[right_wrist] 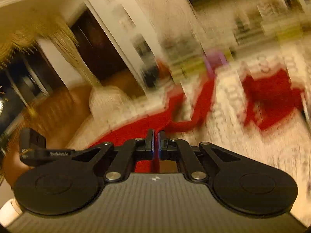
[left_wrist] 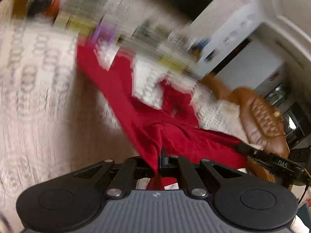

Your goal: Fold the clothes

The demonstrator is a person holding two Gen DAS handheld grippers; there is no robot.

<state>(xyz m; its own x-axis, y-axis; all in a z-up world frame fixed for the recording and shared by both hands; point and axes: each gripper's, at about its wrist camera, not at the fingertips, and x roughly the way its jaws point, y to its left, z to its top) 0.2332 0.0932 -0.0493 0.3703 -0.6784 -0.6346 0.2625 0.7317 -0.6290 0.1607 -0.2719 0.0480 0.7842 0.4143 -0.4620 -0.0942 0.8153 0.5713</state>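
Observation:
A red garment (left_wrist: pixel 147 116) hangs lifted over a white patterned cover (left_wrist: pixel 35 81); both views are smeared by motion. My left gripper (left_wrist: pixel 158 161) is shut on a bunched edge of it, and the cloth runs up and to the left from the fingers. In the right wrist view the red garment (right_wrist: pixel 270 97) stretches away to the upper right, with my right gripper (right_wrist: pixel 156 137) shut on a thin red edge. The right gripper (left_wrist: pixel 241 148) also shows at the cloth's right edge in the left wrist view. The left gripper's body (right_wrist: pixel 35 145) appears at the left.
A brown leather armchair (left_wrist: pixel 262 120) stands to the right, and a white cushion (right_wrist: pixel 105 101) lies on a brown sofa (right_wrist: pixel 54 108). Blurred shelves with clutter (left_wrist: pixel 147 31) line the far wall. A fringed curtain (right_wrist: pixel 64 38) hangs by a dark doorway.

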